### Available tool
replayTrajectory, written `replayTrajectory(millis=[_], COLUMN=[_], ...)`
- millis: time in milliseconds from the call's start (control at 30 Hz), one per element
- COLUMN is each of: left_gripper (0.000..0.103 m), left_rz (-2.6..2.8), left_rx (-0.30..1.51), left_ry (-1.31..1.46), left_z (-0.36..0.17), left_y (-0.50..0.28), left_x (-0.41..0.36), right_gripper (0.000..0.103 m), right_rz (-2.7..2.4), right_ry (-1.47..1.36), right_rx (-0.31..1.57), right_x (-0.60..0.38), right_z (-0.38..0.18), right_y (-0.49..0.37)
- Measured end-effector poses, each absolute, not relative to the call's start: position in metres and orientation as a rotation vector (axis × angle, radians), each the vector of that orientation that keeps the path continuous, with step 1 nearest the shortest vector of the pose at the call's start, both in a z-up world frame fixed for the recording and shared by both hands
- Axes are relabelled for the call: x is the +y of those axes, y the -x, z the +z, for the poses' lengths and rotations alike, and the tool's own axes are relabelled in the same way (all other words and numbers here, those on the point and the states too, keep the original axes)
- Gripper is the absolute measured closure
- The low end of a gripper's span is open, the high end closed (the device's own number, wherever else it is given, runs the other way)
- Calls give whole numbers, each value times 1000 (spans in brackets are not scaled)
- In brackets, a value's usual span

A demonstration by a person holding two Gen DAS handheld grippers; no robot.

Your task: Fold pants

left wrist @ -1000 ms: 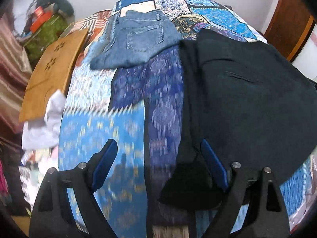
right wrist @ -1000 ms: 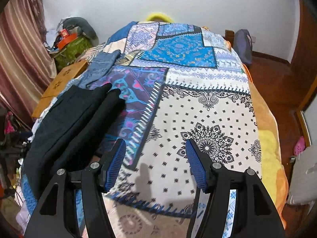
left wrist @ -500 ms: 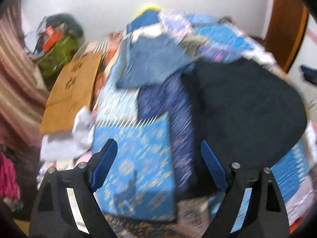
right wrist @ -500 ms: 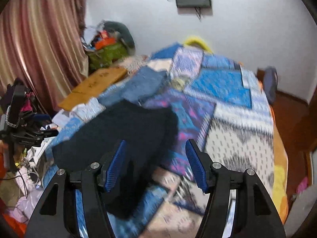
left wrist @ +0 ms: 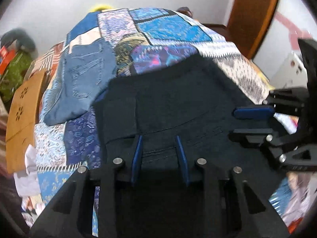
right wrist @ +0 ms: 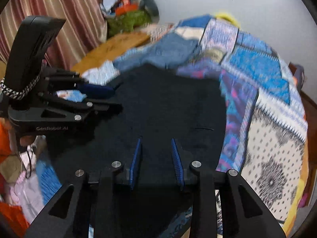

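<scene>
Black pants (left wrist: pixel 178 103) spread on patchwork bedspread (left wrist: pixel 168 25), left gripper (left wrist: pixel 159 148) and right gripper (right wrist: pixel 156 152) fingers part-spread over near edge, pinch unclear, folded jeans (left wrist: pixel 85 75) beyond, wooden board (left wrist: pixel 21 107) left of bed

Patchwork-covered bed (left wrist: pixel 174 27), black pants (left wrist: pixel 178 99) and folded jeans (left wrist: pixel 83 75) on it

Both wrist views close over black pants (left wrist: pixel 178 103).
</scene>
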State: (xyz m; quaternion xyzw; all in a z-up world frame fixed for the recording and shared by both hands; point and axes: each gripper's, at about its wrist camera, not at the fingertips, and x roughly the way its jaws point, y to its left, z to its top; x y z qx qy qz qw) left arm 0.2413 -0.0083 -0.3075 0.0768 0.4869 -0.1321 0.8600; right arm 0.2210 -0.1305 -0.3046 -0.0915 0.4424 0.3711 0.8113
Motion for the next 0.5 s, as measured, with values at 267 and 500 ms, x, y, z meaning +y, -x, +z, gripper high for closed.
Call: replayTrajectory(millis=[267,500], left_gripper=[66,53], left_rz=[-257,-160], left_rx=[968,975], left_ry=[-296,-175], left_z=[-308,-288], left_y=[-200,-182], left_x=[0,51], right_gripper=[77,54], right_rz=[777,665], right_ry=[153,98], right_rx=[948,960], right_x=[-165,-201], right_z=[-298,-280], right_y=[-199,-190])
